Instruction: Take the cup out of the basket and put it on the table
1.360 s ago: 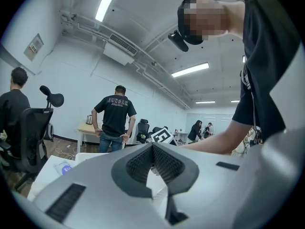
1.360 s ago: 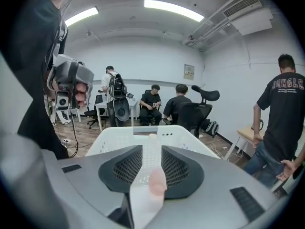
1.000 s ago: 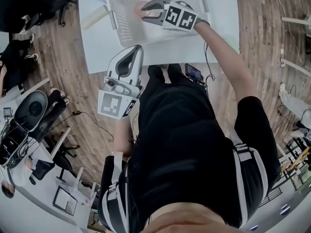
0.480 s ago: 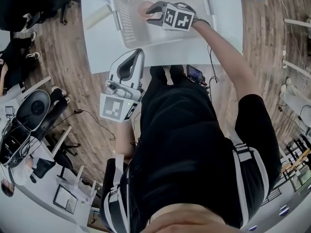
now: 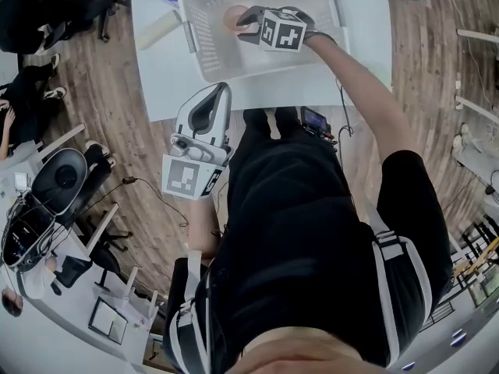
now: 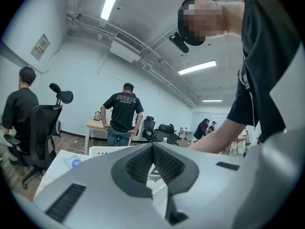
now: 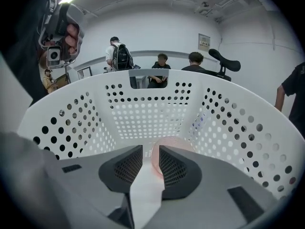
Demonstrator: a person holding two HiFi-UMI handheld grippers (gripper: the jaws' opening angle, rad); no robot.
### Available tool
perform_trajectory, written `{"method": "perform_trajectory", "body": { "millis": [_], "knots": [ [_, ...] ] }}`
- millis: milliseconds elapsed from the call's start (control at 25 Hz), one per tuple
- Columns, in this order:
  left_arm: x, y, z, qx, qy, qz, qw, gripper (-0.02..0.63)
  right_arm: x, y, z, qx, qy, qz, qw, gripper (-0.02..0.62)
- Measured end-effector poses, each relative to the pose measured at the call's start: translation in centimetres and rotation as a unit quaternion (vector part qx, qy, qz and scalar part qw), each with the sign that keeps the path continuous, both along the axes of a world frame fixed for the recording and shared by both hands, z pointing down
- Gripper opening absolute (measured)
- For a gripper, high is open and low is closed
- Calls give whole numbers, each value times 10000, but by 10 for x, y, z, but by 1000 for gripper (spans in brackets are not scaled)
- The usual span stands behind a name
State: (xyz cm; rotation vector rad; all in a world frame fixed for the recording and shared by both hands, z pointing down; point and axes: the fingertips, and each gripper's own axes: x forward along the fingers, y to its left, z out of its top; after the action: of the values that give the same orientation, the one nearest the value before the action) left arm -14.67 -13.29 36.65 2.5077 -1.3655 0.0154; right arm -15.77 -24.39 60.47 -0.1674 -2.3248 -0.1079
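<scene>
Moved: right tool [image 5: 243, 23] has sunk deeper into the basket [image 5: 204, 62] toward the cup [image 5: 233, 15]; left tool [image 5: 224, 89], basket and cup are where they were
Right tool: jaws partly apart, astride the cup's wall; a strip of basket floor shows beside the left pad, so no grip yet
Left tool: jaws together on nothing, waiting at the counter's [image 5: 165, 84] near edge, clear of the work
Cup: pink, on the basket floor, left of its middle
Basket: white, perforated, set a little back from the near edge
Why so: right tool tilts down, likely to clear the high wall; one jaw on each side of the cup's wall suits a pinch on it
Next: probably close on the wall, lift over the rim, set down on bare counter
</scene>
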Motion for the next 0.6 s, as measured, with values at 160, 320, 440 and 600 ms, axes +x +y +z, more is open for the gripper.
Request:
{"method": "perform_trajectory", "body": {
  "millis": [160,320,440,600],
  "knots": [
    [0,0,0,-12,-7,-2,10000,19,-2,1,4,106,115,-114,9998,117],
    [-1,-1,-1,-13,7,-19,10000,18,-6,1,6,162,168,-188,9996,117],
    [-1,-2,-2,-12,2,-23,10000,20,-6,-1,8,193,216,-197,9994,117],
    [-3,-2,-2,-24,8,-46,10000,18,-5,-2,12,309,283,-240,9988,46]
  ]
}}
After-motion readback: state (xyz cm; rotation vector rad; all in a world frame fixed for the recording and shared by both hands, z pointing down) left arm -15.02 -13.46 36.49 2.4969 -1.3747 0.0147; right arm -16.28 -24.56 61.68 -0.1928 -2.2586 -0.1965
